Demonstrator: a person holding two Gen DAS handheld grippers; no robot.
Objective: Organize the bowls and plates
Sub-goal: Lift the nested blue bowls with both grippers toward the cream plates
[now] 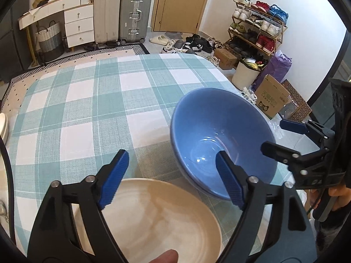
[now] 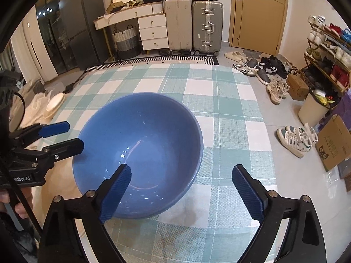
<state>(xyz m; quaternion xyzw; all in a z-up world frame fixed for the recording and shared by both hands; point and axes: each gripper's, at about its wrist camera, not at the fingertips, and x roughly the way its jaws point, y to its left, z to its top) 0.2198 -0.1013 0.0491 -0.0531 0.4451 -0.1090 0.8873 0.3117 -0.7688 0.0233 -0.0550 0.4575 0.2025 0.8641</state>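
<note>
A deep blue bowl (image 1: 219,135) (image 2: 140,144) stands upright on the checked tablecloth (image 1: 87,109) (image 2: 230,131). A cream plate (image 1: 153,214) (image 2: 59,188) lies beside it, touching or nearly touching its side. My left gripper (image 1: 171,155) hangs open above the plate's far rim, nothing between its pads; in the right wrist view it (image 2: 65,135) sits at the bowl's left. My right gripper (image 2: 182,167) is open and straddles the bowl's near right wall, one pad inside and one outside, neither pressing. It (image 1: 283,138) shows at the bowl's right in the left wrist view.
A white dish (image 2: 54,105) (image 1: 3,127) rests off the table's left side. Beyond the table are suitcases (image 2: 193,26), a drawer unit (image 2: 153,32), shoes on the floor (image 2: 263,70), a shoe rack (image 1: 256,28), a bin (image 1: 245,74) and cardboard boxes (image 1: 274,96). A person's fingertip (image 1: 166,256) shows at the bottom edge.
</note>
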